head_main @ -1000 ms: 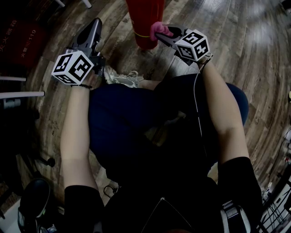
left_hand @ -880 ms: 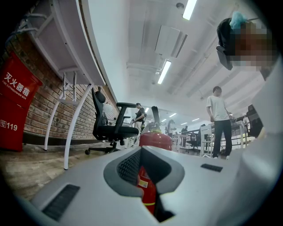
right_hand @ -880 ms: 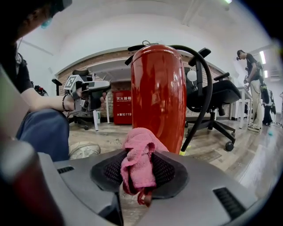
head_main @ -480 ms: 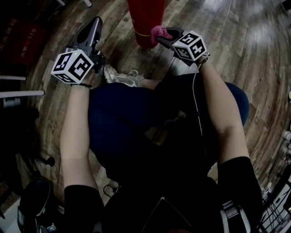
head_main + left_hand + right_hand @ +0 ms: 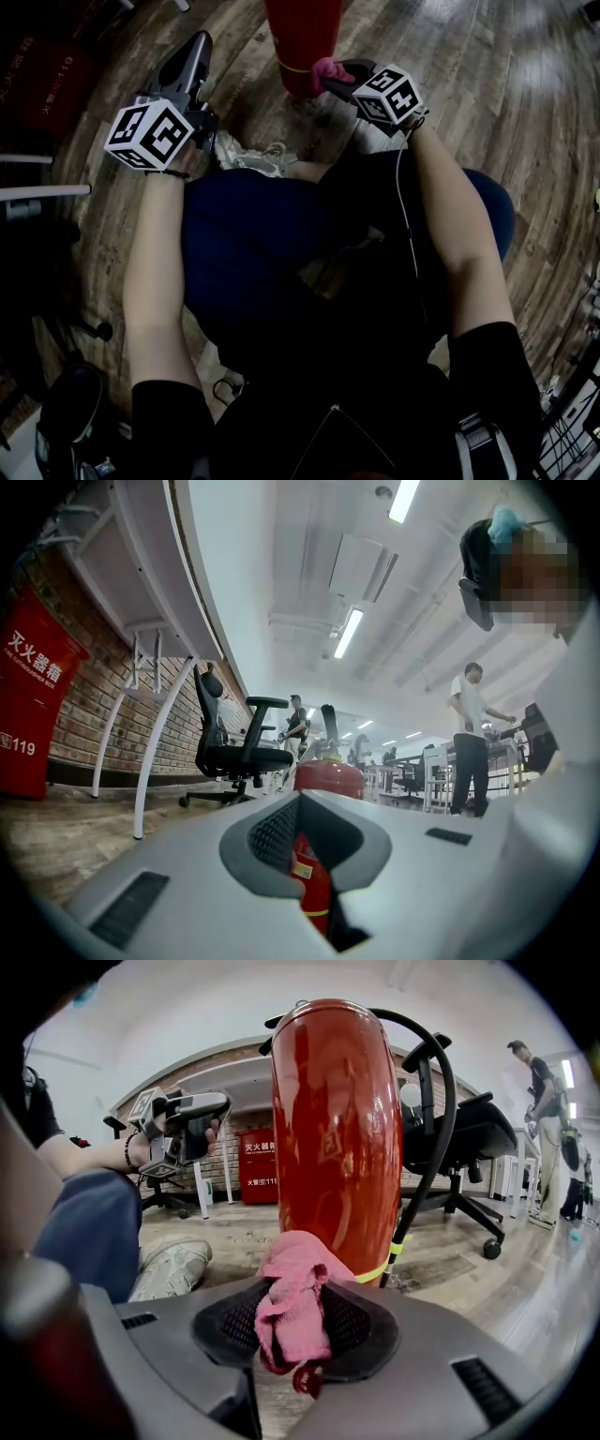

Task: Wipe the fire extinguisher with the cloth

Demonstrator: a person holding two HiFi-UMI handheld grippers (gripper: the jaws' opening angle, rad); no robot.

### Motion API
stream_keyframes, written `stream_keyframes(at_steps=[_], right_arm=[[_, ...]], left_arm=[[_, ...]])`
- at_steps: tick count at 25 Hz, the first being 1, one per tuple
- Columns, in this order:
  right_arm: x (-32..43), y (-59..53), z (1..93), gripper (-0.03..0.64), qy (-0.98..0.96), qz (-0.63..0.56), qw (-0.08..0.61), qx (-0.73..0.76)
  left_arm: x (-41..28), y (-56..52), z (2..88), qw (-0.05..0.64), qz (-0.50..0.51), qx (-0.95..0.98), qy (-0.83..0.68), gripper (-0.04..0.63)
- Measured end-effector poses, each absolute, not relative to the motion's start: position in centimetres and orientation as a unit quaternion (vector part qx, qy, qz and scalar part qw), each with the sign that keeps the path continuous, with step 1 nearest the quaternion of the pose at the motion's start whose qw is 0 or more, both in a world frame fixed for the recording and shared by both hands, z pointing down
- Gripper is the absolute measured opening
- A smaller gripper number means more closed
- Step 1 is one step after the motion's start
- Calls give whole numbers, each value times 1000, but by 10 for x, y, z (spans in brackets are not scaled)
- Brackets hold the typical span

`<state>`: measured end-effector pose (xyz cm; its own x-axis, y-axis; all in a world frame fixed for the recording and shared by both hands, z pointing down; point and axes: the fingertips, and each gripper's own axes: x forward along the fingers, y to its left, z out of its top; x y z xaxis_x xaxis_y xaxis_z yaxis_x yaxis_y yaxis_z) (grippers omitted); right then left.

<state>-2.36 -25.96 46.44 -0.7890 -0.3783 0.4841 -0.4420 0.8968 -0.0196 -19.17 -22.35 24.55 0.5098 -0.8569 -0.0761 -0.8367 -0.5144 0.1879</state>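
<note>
A red fire extinguisher [image 5: 302,42] stands upright on the wooden floor at the top of the head view and fills the right gripper view [image 5: 337,1129]. My right gripper [image 5: 330,75] is shut on a bunched pink cloth [image 5: 292,1307], which is pressed against the lower part of the cylinder, by its yellow band. My left gripper [image 5: 195,52] is held off to the left of the extinguisher, apart from it, shut with nothing in it. In its own view the extinguisher [image 5: 328,775] shows beyond the closed jaws.
A black hose [image 5: 441,1119] hangs down the extinguisher's right side. The person's light shoe [image 5: 253,157] rests just in front of it. A black office chair [image 5: 469,1138], a red fire box [image 5: 33,696] by the brick wall, white desk legs [image 5: 155,752] and standing people [image 5: 469,738] surround the spot.
My right gripper with the cloth has slid slightly left against the extinguisher's lower part. The left gripper has lifted a touch and otherwise stayed put.
</note>
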Motion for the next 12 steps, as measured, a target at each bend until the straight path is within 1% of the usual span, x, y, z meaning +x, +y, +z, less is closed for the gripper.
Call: stream_keyframes(at_steps=[12], right_arm=[[-24, -260, 476, 140, -941, 73, 251, 216]], left_arm=[[-192, -224, 247, 65, -78, 867, -488, 15]])
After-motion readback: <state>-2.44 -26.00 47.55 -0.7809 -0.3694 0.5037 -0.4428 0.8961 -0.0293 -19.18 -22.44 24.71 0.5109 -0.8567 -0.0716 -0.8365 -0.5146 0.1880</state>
